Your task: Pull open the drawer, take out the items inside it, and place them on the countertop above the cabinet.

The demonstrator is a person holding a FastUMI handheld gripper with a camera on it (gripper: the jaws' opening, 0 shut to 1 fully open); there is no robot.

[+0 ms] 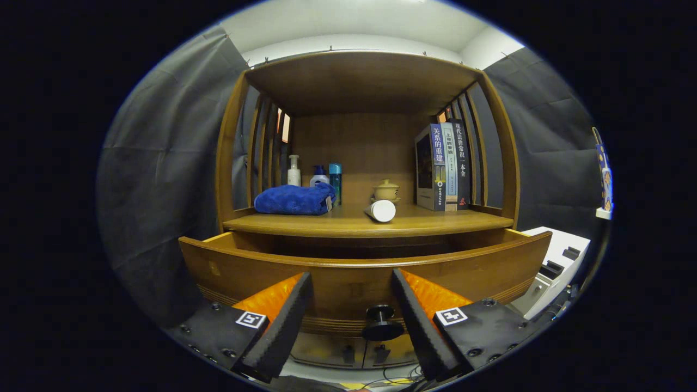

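Between spread tool (351, 283) fingers, one drawer knob (380, 321)

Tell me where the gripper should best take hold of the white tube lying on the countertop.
Probably across the white tube body, coming straight from the front: it lies on its side, cap end toward the open gripper, with bare countertop either side. The fingers flank the drawer knob.

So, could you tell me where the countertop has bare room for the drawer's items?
Bare wood lies along the countertop front edge and between the white bottle and books. The left is crowded by the blue towel. The gripper is open.
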